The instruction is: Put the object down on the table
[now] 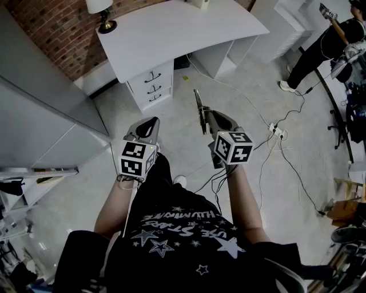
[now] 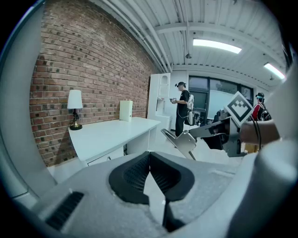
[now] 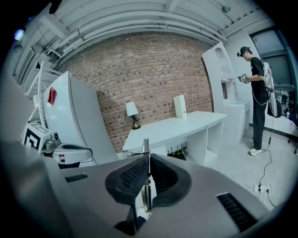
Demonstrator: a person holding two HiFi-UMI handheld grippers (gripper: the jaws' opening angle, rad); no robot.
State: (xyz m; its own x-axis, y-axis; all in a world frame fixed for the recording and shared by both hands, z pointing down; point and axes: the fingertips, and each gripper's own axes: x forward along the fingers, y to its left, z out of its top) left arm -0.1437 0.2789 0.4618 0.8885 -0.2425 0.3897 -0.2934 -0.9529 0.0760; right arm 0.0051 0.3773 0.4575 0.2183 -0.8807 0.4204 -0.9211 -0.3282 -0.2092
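My right gripper (image 1: 208,117) is shut on a thin, flat metal tool (image 1: 198,102) that sticks out ahead of its jaws, over the floor. In the right gripper view the tool (image 3: 145,148) stands on edge, clamped between the black pads (image 3: 132,176). My left gripper (image 1: 152,121) hangs level with it to the left, its pads (image 2: 137,172) pressed together with nothing between them. The white desk (image 1: 171,28) lies ahead of both grippers, a good way off. From the left gripper view I see the right gripper (image 2: 188,143) with the tool's end (image 2: 166,134) poking out.
A lamp (image 1: 102,10) stands on the desk's left end, and a white box (image 3: 180,106) stands further along it. Drawers (image 1: 151,83) sit under the desk. Cables and a power strip (image 1: 277,132) lie on the floor to the right. Another person (image 1: 323,46) stands at the far right.
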